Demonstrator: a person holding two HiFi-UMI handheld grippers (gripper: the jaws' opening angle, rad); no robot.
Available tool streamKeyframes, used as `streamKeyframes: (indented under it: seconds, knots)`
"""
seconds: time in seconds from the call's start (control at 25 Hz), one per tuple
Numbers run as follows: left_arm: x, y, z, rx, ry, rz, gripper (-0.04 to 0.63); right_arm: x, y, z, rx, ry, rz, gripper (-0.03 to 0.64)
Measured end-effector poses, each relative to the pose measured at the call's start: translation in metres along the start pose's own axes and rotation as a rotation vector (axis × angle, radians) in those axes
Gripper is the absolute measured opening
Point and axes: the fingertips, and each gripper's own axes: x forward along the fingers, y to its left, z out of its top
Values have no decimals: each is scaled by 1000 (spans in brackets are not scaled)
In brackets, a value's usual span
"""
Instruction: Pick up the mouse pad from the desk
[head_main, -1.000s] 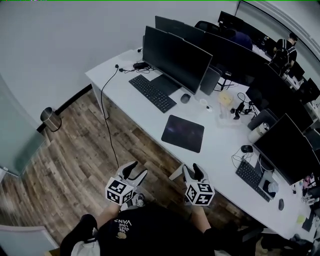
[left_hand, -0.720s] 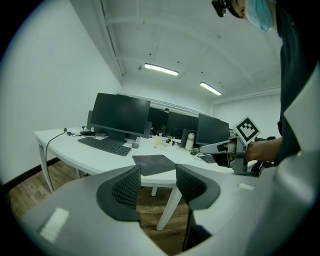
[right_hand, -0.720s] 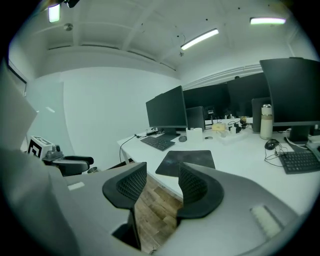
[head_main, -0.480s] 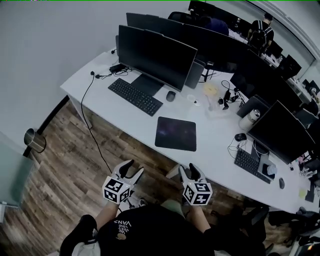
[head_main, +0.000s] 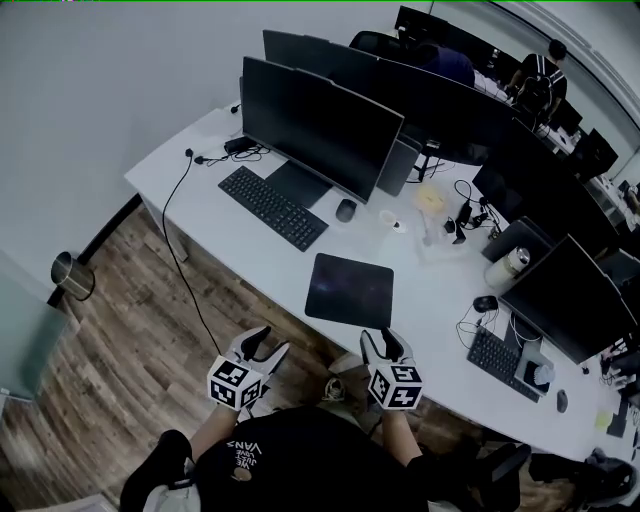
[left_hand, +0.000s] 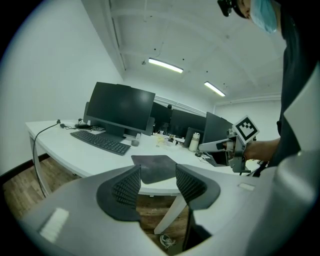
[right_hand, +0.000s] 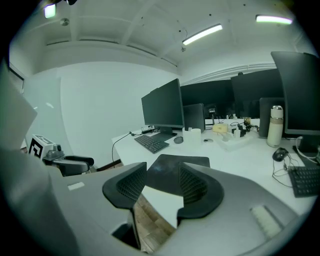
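Observation:
A dark rectangular mouse pad (head_main: 350, 290) lies flat near the front edge of the white desk (head_main: 440, 300). It also shows past the jaws in the left gripper view as mouse pad (left_hand: 156, 168) and in the right gripper view as mouse pad (right_hand: 172, 167). My left gripper (head_main: 262, 346) hangs over the wooden floor, short of the desk edge, open and empty. My right gripper (head_main: 382, 345) is at the desk's front edge, just below the pad, open with nothing between its jaws. Neither gripper touches the pad.
A keyboard (head_main: 272, 206), a mouse (head_main: 346, 210) and a large monitor (head_main: 320, 125) stand behind the pad. Cables, a bottle (head_main: 505, 267) and more monitors crowd the desk's right. A cable hangs off the left end. A metal bin (head_main: 70, 275) stands on the floor. A person sits far back.
Both grippers have moved closer to the desk's front edge. The pad now lies nearer to them in the head view. Jaws stay the same width.

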Motion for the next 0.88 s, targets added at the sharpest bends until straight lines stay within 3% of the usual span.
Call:
streamKeyframes:
  seconds: [0.56, 0.88]
  knots:
    - [82, 2, 0, -85, 40, 145, 204, 80, -88, 50, -68, 51, 97, 189]
    - [111, 0, -16, -150, 90, 245, 206, 117, -118, 44, -68, 123, 177, 189]
